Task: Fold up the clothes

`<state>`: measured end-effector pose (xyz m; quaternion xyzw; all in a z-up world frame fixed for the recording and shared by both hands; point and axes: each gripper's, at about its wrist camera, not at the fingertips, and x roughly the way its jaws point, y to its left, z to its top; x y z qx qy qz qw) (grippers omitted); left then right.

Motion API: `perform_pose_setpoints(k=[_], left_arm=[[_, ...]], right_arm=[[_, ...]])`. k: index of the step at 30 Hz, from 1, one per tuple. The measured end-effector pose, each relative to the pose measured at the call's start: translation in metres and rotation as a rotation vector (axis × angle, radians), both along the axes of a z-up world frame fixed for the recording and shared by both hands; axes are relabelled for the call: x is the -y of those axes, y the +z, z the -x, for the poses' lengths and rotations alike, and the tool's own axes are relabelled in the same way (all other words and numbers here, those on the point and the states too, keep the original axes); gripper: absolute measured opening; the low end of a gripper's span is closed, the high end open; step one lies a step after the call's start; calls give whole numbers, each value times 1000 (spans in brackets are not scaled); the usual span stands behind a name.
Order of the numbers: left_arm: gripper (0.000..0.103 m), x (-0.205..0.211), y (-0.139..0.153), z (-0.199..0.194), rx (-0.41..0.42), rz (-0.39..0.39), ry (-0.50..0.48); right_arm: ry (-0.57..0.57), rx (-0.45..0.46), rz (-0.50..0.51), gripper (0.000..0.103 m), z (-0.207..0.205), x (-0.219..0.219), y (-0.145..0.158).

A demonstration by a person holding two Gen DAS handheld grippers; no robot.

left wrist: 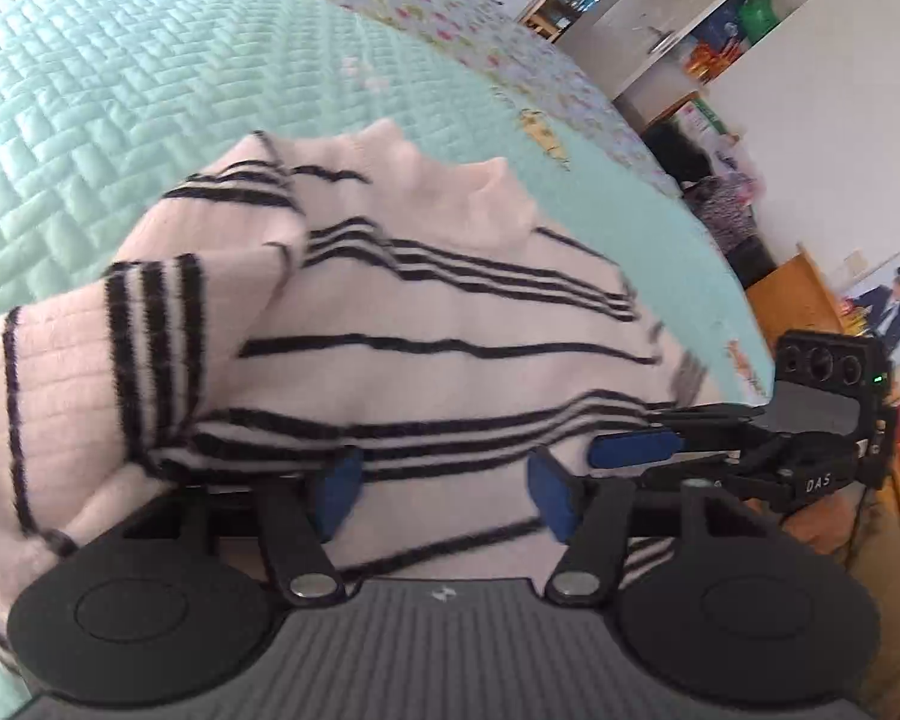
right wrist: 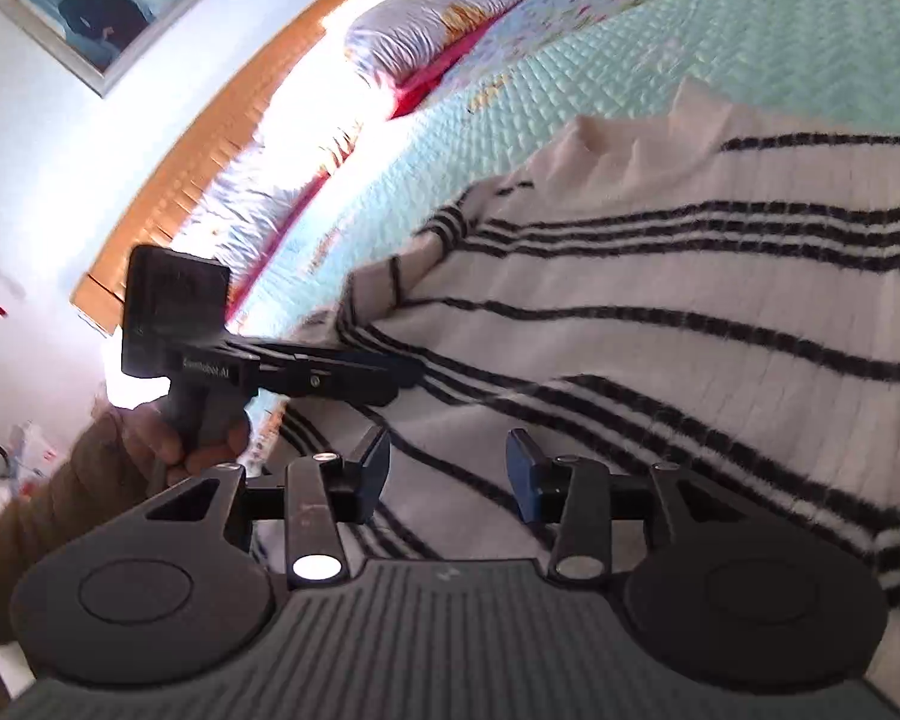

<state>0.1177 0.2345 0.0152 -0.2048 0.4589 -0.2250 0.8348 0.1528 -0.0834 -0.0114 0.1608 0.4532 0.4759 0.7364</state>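
A striped sweater (left wrist: 426, 324) lies on the quilt (left wrist: 120, 90), one sleeve (left wrist: 120, 360) folded in from nine o'clock. Both the left gripper (left wrist: 441, 489) and right gripper (right wrist: 447, 474) hang over its hem at six o'clock, jaws apart and holding nothing. I judge the body fold comes next: pinch the hem and carry it toward the collar (left wrist: 444, 192) at twelve
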Motion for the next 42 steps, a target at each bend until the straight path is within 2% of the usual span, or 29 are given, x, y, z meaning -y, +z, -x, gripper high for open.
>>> perform_pose_setpoints(k=[1,2,3,6,8,10,11,12,14,15,16,18,20,21,24,26,27,28,29,30,31,33,35,36,37,39,40,41,42], left_arm=[[38,-5,-3,-8,4,-8,29],[14,-10,-6,-15,10,-22,59],[3,-16,-6,-23,18,-54,92],[3,-29,-5,-41,31,-77,161],[3,-29,3,-44,49,-100,186],[8,-28,8,-43,57,-79,169],[21,-27,10,-42,57,-55,148],[40,-26,11,-41,61,-39,131],[48,-17,8,-45,86,-72,124],[41,-13,5,-50,81,-107,142],[37,-12,2,-56,84,-115,169],[37,-12,3,-64,95,-134,215],[37,-12,9,-65,85,-134,246],[38,-13,13,-63,79,-121,259],[47,-4,27,-48,126,-32,184],[51,16,24,-46,132,13,77],[51,27,17,-50,122,-20,55],[50,34,8,-57,108,-69,66],[44,39,0,-64,96,-103,84],[44,35,-1,-70,93,-85,124],[42,31,-3,-76,89,-67,164],[21,22,-5,-87,82,-31,245],[22,16,-2,-90,81,16,285],[30,14,3,-87,97,50,273],[37,14,7,-83,118,81,258],[53,20,7,-80,162,65,235],[54,25,1,-84,134,7,249],[48,29,-4,-88,113,-36,265],[49,28,-5,-88,114,-26,285]], right_arm=[[-45,-20,10,23,-12,5,-7],[-95,-43,17,5,-24,11,-14],[-163,-63,16,0,-37,19,-19],[-296,-21,1,0,-53,32,-11],[-272,-3,-19,11,-47,30,-1],[-160,5,-42,30,-37,19,6],[-112,-2,-36,32,-34,12,5],[-65,-9,-28,32,-32,5,4],[-72,-8,25,32,-39,-2,-3],[-130,-20,34,13,-49,-1,-8],[-193,-34,41,0,-60,0,-14],[-326,-20,25,0,-74,4,-15],[-353,39,77,0,-74,-1,-8],[-330,38,56,4,-69,-2,-5],[-250,28,-18,36,-56,-5,2],[-208,9,-19,38,-58,-12,-2],[-209,7,-5,38,-62,-14,-5],[-210,4,9,25,-66,-16,-9],[-212,1,23,12,-70,-19,-13],[-264,-8,40,0,-78,-17,-17],[-306,-23,12,0,-85,-11,-20],[-391,-28,-1,0,-91,-2,-20],[-426,-18,-9,0,-87,3,-15],[-434,-17,-21,4,-84,6,-12],[-432,-1,-43,16,-79,8,-9],[-450,13,-44,33,-75,14,-9],[-475,9,-18,26,-78,16,-13],[-499,5,7,11,-81,18,-16],[-523,1,33,0,-83,21,-20]])
